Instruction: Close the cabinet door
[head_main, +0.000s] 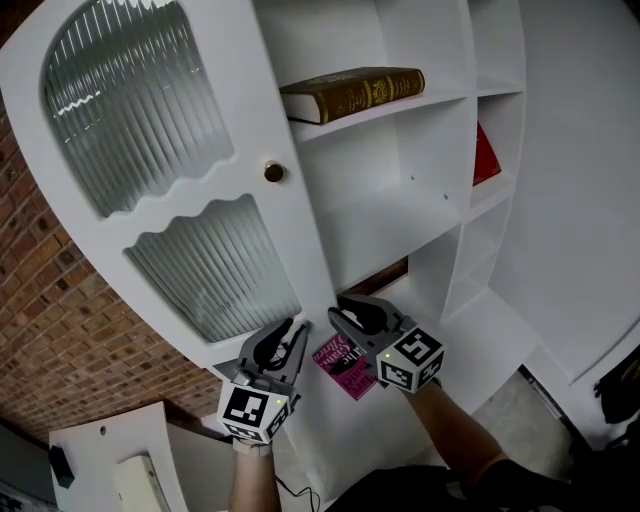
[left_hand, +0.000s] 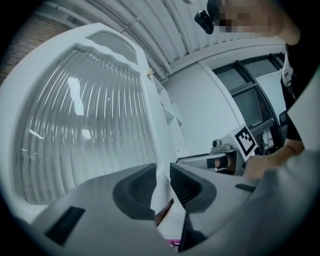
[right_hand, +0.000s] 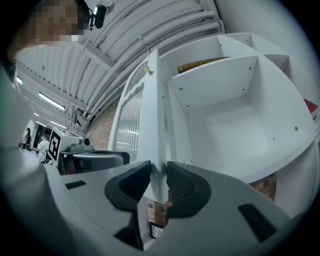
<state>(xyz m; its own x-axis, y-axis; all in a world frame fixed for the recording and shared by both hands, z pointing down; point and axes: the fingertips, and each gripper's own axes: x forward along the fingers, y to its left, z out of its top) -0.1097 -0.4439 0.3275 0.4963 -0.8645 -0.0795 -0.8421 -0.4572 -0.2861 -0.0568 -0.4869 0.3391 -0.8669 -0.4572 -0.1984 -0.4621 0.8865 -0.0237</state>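
Observation:
The white cabinet door (head_main: 200, 180) with ribbed glass panes and a brass knob (head_main: 273, 172) stands swung open to the left of the white cabinet (head_main: 420, 190). My left gripper (head_main: 296, 332) is at the door's lower corner; in the left gripper view the door (left_hand: 85, 130) has its thin edge running between the narrow jaws of my left gripper (left_hand: 162, 182). My right gripper (head_main: 340, 318) sits just right of it. In the right gripper view the door's edge (right_hand: 152, 125) is pinched by my right gripper (right_hand: 159, 182).
A brown book (head_main: 350, 92) lies on an upper shelf, a red book (head_main: 485, 160) leans in the right compartment, and a magenta book (head_main: 345, 365) lies on the bottom ledge. A brick wall (head_main: 60, 330) is behind the door. A black bag (head_main: 620, 385) sits at the far right.

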